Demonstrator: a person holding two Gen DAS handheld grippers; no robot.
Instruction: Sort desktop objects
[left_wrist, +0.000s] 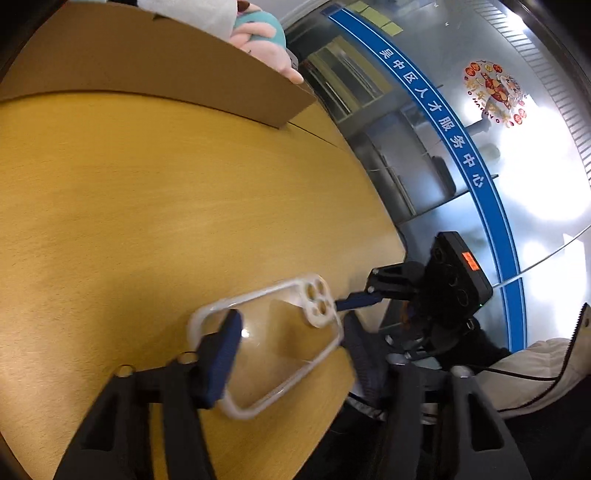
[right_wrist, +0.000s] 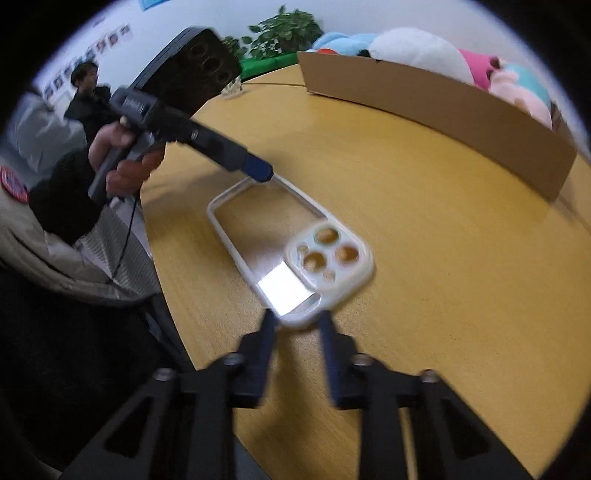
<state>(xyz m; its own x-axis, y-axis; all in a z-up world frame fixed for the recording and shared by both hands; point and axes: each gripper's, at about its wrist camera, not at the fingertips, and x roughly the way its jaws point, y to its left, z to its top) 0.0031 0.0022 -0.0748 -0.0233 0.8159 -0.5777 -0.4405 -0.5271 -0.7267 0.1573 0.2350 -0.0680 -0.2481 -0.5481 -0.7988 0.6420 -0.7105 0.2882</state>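
A clear phone case (left_wrist: 273, 339) with a white rim and a camera cut-out lies near the edge of the wooden table (left_wrist: 147, 221); it also shows in the right wrist view (right_wrist: 288, 251). My left gripper (left_wrist: 291, 339) is open, its fingers on either side of the case across its width, one finger (left_wrist: 221, 354) over the near end. It shows from outside in the right wrist view (right_wrist: 260, 171). My right gripper (right_wrist: 297, 325) is partly open at the case's camera end, which sits between its fingertips. It shows in the left wrist view (left_wrist: 356, 301).
A cardboard box (right_wrist: 443, 107) with plush toys (right_wrist: 424, 51) stands at the back of the table; it also shows in the left wrist view (left_wrist: 147, 62). The table edge runs close to the case (left_wrist: 369, 332). A person (right_wrist: 88, 96) stands behind.
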